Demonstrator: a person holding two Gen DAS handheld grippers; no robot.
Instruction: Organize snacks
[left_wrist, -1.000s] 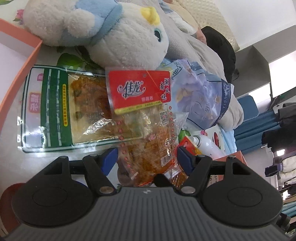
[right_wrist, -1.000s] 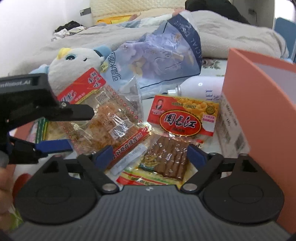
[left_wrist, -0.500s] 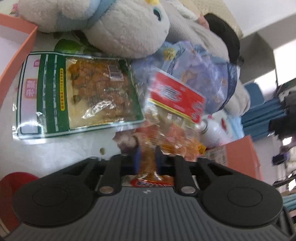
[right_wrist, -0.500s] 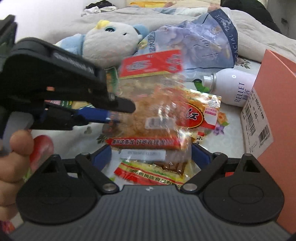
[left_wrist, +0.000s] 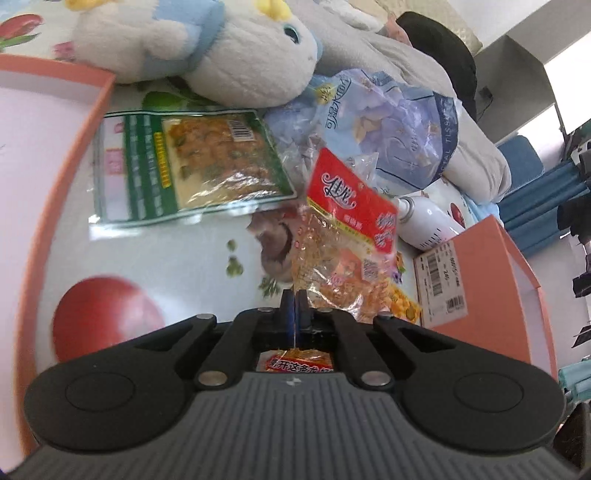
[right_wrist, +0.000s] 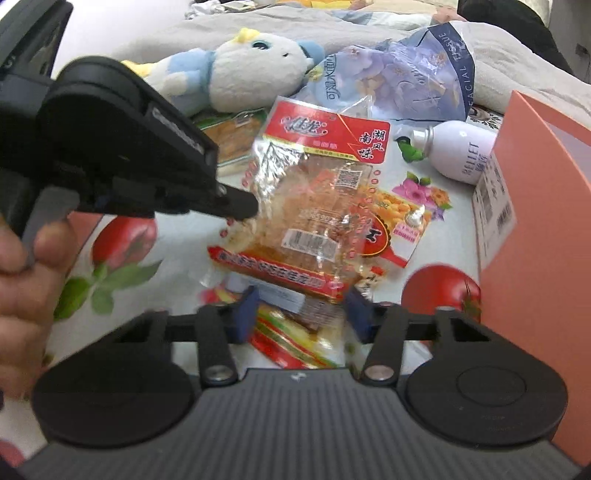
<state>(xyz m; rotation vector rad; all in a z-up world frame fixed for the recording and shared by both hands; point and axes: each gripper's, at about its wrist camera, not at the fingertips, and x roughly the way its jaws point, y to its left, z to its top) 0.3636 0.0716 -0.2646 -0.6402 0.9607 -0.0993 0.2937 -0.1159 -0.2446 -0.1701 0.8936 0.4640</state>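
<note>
A clear snack packet with a red header (left_wrist: 347, 236) hangs lifted off the bedsheet, and my left gripper (left_wrist: 293, 300) is shut on its lower edge. In the right wrist view the same packet (right_wrist: 314, 206) is pinched at its left side by the left gripper (right_wrist: 240, 206), with a person's hand (right_wrist: 22, 266) on the handle. Under it lies a red and yellow packet of brown sticks (right_wrist: 395, 225). My right gripper (right_wrist: 301, 314) straddles that packet's near end; its jaws are closing and the blue pads (right_wrist: 245, 314) stand just off its sides.
A green-edged snack packet (left_wrist: 184, 166) lies flat by a plush toy (left_wrist: 221, 51). A blue tissue bag (left_wrist: 399, 122) and a white bottle (left_wrist: 428, 221) sit behind. Orange boxes stand at the left (left_wrist: 88, 155) and the right (right_wrist: 535, 221).
My left gripper shut on the red-header packet and lifted it off the green packet, toward the right. The right gripper's jaws narrowed around the stick packet's near end.
</note>
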